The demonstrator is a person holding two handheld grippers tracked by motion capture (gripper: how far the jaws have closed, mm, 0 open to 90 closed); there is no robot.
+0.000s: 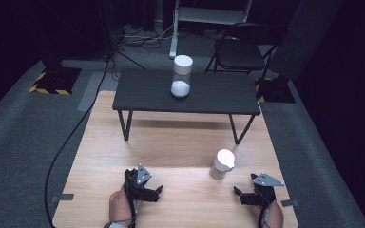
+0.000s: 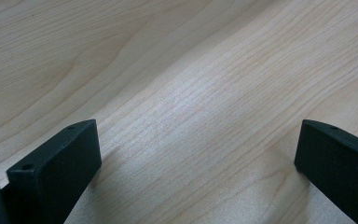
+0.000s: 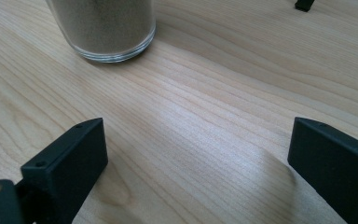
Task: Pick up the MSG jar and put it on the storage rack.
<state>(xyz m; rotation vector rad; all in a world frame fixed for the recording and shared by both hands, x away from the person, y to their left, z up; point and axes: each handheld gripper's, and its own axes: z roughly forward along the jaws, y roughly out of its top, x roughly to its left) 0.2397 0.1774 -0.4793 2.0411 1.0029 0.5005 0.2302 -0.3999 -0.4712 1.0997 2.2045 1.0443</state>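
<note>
The small jar (image 1: 222, 164) is standing upright, up and left of the right gripper (image 1: 244, 195). That gripper is nearer it. Both grippers, with the left gripper (image 1: 153, 192) too, are sitting wide open, holding nothing.

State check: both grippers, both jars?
left gripper: open, empty, over the wooden table
right gripper: open, empty, short of the near jar
near jar: upright on the wooden table, white lid on
far jar: upright on the black table, lid on, part filled
</note>
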